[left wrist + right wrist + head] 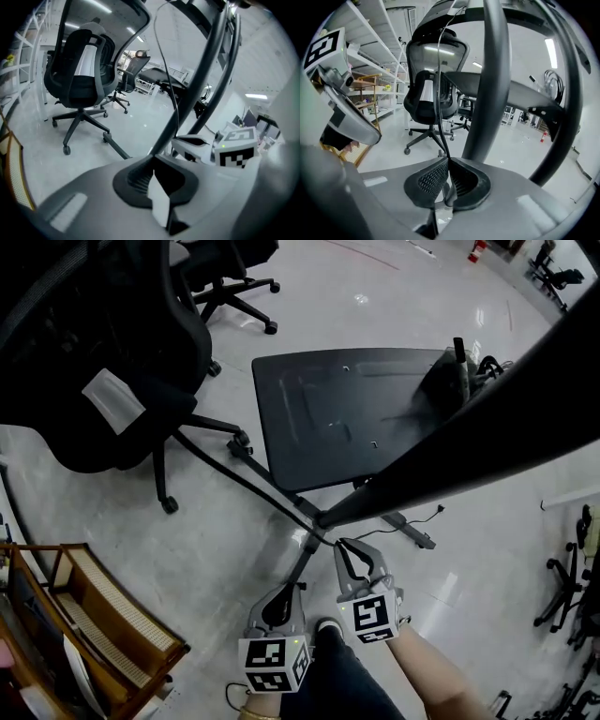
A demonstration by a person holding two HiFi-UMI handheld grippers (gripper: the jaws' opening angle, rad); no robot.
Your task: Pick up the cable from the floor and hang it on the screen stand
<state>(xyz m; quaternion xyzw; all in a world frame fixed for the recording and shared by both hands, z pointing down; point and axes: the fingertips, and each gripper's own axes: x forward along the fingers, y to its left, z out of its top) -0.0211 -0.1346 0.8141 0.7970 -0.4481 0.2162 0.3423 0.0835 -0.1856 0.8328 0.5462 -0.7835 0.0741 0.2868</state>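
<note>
Right tool (447,161) is clamped shut on the thin black cable (437,112). From its jaws the cable runs in a straight diagonal, up and left in the head view, toward the office chair (112,381). My left tool (286,592) is closed too, its tip close against the screen stand (469,427). Below lies a pale, glossy floor (216,549), with a wooden rack (103,615) at my left and shelves (370,56) behind.
</note>
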